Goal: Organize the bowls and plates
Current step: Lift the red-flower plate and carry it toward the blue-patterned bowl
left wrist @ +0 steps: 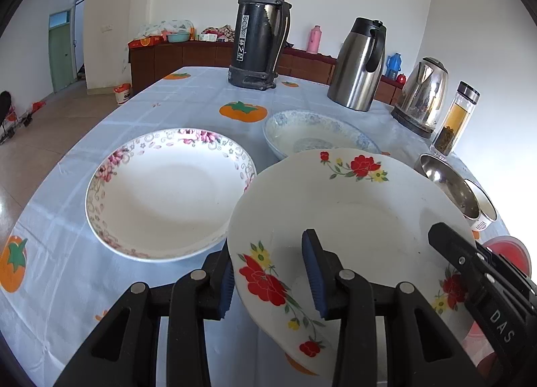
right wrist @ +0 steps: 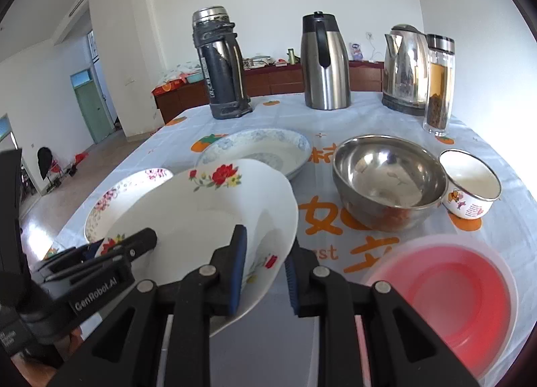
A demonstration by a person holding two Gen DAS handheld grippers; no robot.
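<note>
A white plate with red flowers (left wrist: 352, 219) is held tilted above the table; it also shows in the right wrist view (right wrist: 201, 219). My left gripper (left wrist: 270, 276) straddles its near-left rim with a gap at the pads. My right gripper (right wrist: 265, 273) straddles its right rim the same way, and its finger shows in the left wrist view (left wrist: 470, 259). A pink-flowered plate (left wrist: 164, 192) lies to the left. A blue-patterned plate (left wrist: 315, 133) lies behind. A steel bowl (right wrist: 389, 179), an enamel cup (right wrist: 470, 185) and a red plastic bowl (right wrist: 446, 299) stand on the right.
A black thermos (left wrist: 261, 28), a steel jug (left wrist: 359, 64), a kettle (left wrist: 423, 95) and a tea bottle (left wrist: 456, 118) stand along the table's far side. The tablecloth (left wrist: 67, 286) has orange fruit prints. The table's left edge drops to the floor.
</note>
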